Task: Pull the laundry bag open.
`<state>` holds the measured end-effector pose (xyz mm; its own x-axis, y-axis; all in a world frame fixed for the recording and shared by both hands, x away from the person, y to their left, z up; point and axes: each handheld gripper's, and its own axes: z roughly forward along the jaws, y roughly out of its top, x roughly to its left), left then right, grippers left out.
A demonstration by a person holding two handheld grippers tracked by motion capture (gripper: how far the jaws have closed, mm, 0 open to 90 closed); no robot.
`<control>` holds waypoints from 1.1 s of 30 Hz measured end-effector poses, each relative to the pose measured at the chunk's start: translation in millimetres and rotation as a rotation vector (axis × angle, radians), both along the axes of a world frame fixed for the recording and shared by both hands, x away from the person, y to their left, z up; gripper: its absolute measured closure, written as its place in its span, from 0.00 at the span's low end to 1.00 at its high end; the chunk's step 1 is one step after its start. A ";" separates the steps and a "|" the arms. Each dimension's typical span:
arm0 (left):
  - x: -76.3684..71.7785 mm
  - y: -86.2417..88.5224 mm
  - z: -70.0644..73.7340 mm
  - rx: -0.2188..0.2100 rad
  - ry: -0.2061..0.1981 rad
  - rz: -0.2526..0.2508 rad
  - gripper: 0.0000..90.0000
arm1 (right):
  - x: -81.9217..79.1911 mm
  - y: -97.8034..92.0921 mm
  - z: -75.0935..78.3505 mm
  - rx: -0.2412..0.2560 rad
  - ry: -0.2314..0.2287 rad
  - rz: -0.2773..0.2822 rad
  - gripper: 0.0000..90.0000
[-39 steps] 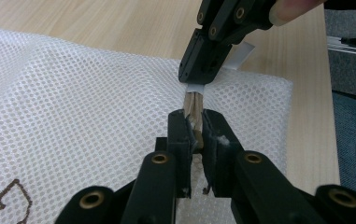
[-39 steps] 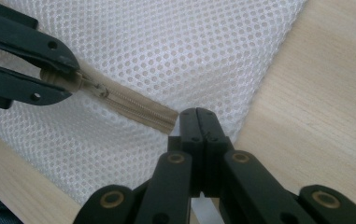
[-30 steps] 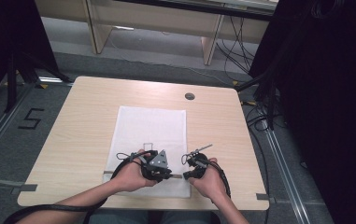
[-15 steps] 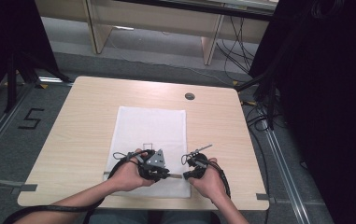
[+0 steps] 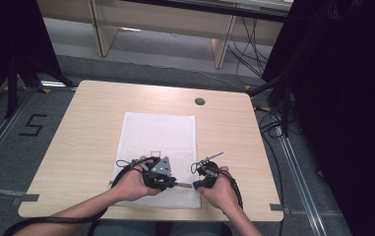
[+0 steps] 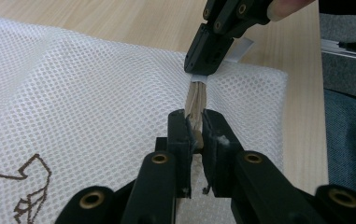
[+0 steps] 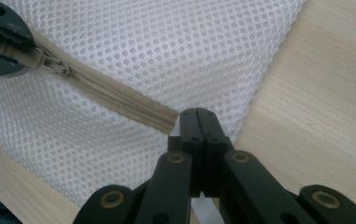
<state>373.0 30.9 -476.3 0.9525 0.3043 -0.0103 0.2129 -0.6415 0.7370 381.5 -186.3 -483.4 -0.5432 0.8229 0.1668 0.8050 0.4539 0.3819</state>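
clamping the zipper pull point(image 6: 195, 122), the left tool point(image 6: 194, 126) faces the right tool point(image 7: 197, 122) pinching the mesh bag point(image 7: 166, 51) edge.

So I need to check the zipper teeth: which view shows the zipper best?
The right gripper view: the zipper runs sharp across the mesh bag. The left gripper view shows it end-on between jaws; in the high view it's too small.

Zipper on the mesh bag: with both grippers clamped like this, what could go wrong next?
The left gripper pinches only the small zipper pull; it may slip out under tension. The right gripper holds the bag by its corner near the zipper end; a hard pull could tear the mesh or drag the bag off the table edge.
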 end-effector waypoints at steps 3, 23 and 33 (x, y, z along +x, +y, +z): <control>-0.1 0.9 0.7 -0.004 0.001 -0.001 0.91 | -0.2 0.1 0.0 0.000 0.000 -0.001 1.00; -2.0 7.7 2.0 -0.007 0.008 0.012 0.91 | -0.2 0.1 0.1 -0.001 0.000 -0.001 1.00; -2.5 9.6 2.6 -0.004 0.008 0.011 0.91 | -0.3 0.3 0.2 -0.002 -0.001 -0.001 1.00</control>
